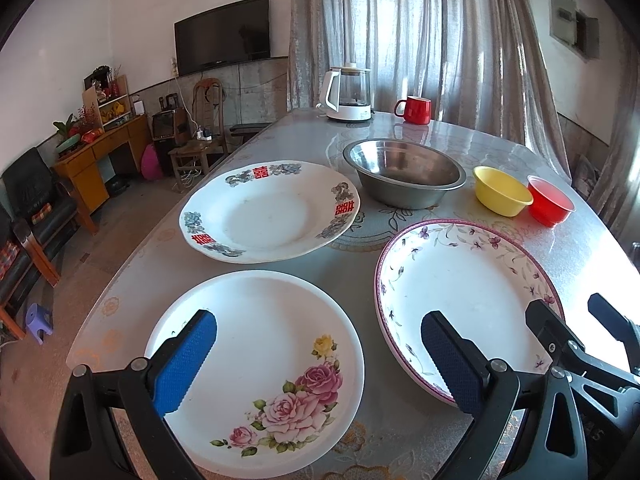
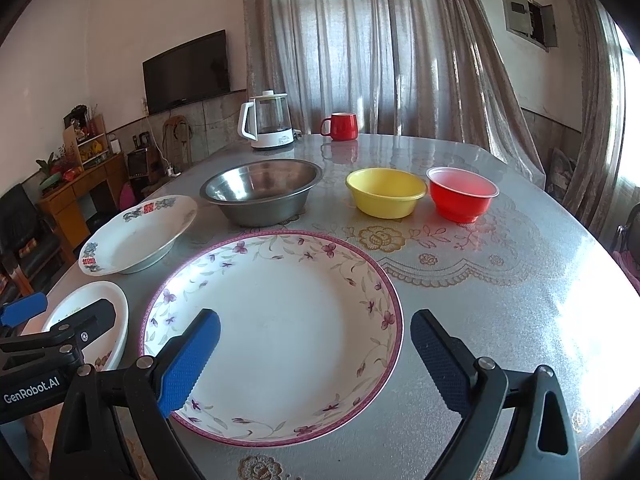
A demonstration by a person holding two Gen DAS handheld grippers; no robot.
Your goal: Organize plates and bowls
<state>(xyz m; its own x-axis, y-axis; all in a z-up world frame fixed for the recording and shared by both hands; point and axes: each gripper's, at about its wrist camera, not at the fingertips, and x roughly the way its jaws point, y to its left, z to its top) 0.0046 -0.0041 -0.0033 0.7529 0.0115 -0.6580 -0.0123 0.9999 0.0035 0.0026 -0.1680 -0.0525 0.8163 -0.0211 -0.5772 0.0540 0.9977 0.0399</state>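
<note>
Three glazed round plates lay on the counter. The rose plate [image 1: 260, 364], white with pink roses, sat at the near left edge. The vine plate [image 2: 276, 332], rimmed in purple with small flowers, lay just to its right. The red-character plate [image 1: 268, 210], scalloped and shallow, sat behind the rose plate along the left edge.

Further back stood a row of bowls: a wide, dull steel bowl [image 2: 262, 192], a smooth yellow plastic bowl [image 2: 386, 192] and a translucent red plastic bowl [image 2: 462, 194], the last two almost touching.

The left claw [image 1: 318, 364] hung over the rose plate with its ribbed blue pads [image 1: 186, 362] wide apart, holding nothing. The right claw [image 2: 316, 360] hung over the vine plate, likewise spread and empty.

The counter [image 2: 500, 292] was rounded, under a glossy lace-patterned cover. At its far edge stood a white kettle [image 2: 270, 126] with a clear body and a red mug [image 2: 342, 126].
</note>
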